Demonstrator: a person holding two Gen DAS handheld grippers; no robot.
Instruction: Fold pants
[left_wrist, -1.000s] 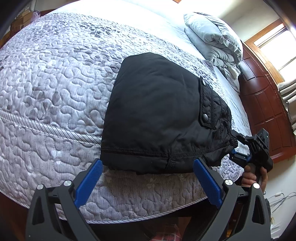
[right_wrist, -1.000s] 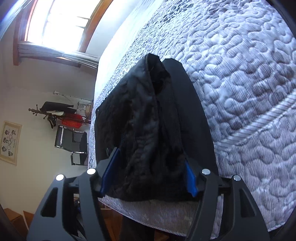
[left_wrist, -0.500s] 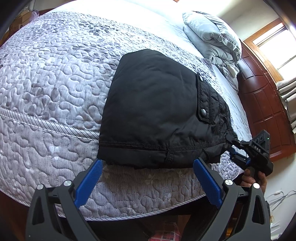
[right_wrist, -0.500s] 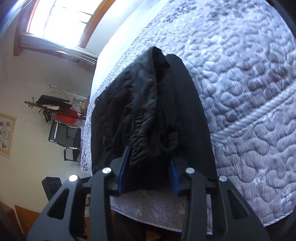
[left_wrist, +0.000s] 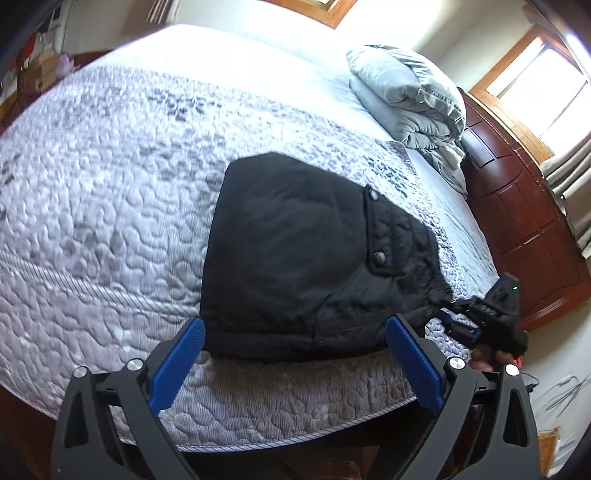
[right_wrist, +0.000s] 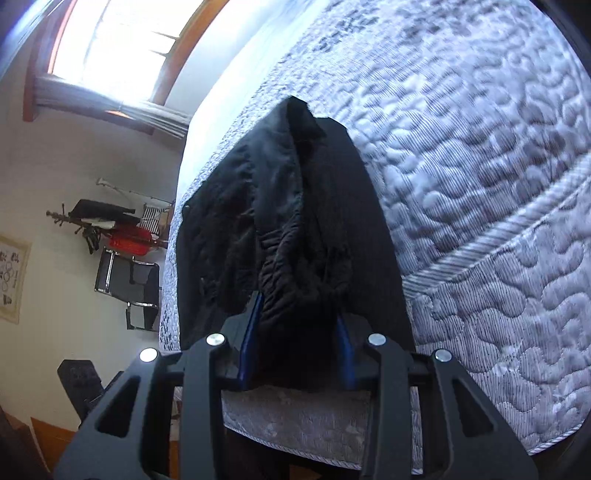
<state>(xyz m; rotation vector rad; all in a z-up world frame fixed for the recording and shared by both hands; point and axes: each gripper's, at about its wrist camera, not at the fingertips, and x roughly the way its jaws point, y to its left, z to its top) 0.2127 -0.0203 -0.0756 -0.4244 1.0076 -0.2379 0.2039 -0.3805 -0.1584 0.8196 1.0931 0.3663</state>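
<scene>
The black pants lie folded in one thick bundle at the near edge of the bed, long axis running from near to far. The right tool is clamped on the gathered waistband at the bundle's near right corner; the left tool hangs wide open and empty just short of the near hem. So the right hand is nearer. Counted: one pair of pants, two tools, one folded grey duvet far right.
</scene>
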